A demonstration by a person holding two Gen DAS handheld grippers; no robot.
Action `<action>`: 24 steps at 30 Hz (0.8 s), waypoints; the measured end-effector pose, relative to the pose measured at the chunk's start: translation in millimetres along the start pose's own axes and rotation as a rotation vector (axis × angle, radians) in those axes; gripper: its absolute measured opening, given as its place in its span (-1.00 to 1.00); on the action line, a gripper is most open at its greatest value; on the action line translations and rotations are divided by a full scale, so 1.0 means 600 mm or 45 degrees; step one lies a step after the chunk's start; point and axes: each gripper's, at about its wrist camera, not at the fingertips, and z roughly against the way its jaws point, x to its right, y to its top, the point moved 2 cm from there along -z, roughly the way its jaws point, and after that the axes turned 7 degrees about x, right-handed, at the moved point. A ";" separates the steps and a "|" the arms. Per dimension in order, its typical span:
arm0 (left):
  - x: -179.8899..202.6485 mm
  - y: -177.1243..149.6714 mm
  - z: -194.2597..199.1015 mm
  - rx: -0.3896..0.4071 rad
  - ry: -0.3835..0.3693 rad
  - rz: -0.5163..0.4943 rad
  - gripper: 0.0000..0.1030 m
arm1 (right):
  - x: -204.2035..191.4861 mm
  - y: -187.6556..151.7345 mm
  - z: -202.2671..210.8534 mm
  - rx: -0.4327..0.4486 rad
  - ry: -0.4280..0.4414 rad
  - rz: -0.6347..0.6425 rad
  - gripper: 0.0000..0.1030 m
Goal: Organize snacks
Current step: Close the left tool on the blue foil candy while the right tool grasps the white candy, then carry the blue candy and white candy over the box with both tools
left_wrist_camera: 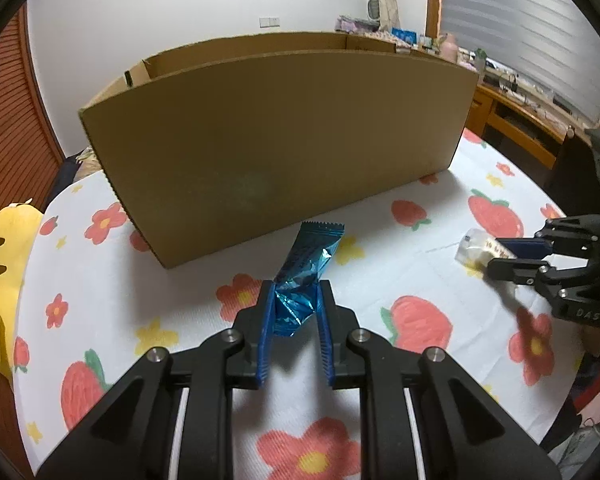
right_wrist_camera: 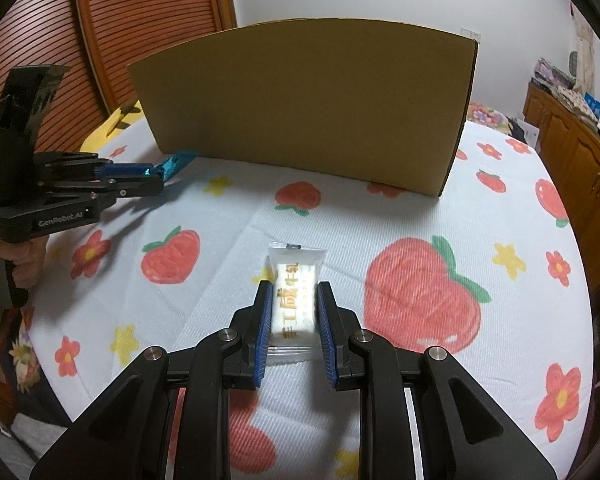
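Both tongs were clenched, each on a snack. Left gripper (left_wrist_camera: 295, 300) pinched the crumpled near end of a blue foil pack (left_wrist_camera: 306, 276) between its blue pads (left_wrist_camera: 265, 336), and the pack's free end reached forward to just short of the box (left_wrist_camera: 276, 140). From the right wrist view that same gripper (right_wrist_camera: 156, 178) showed side-on, the blue wrapper (right_wrist_camera: 176, 162) sticking out past its tips close to the box's lower left corner. Right gripper (right_wrist_camera: 292, 300) clasped a white pack (right_wrist_camera: 294, 294) with gold lettering along its two long sides, its clear sealed edges poking out front and back. Whether either pack touched the cloth could not be told. The cardboard box (right_wrist_camera: 312, 108) stood open-topped on the strawberry-and-flower cloth (right_wrist_camera: 420, 300), beyond both snacks. Right gripper (left_wrist_camera: 500, 258) was well apart from the left.
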 end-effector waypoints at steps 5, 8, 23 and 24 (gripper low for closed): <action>0.007 -0.003 0.019 0.043 -0.012 0.037 -0.67 | 0.000 0.000 0.000 0.003 0.001 -0.005 -0.61; 0.014 -0.001 0.027 0.064 -0.021 0.052 -0.67 | 0.002 -0.001 0.000 0.010 0.004 -0.010 -0.61; 0.020 0.057 0.079 0.230 0.000 0.072 -0.67 | 0.000 0.002 0.016 0.116 -0.029 0.020 -0.61; 0.018 0.061 0.083 0.241 0.003 0.072 -0.67 | 0.001 0.004 0.018 0.119 -0.030 0.017 -0.61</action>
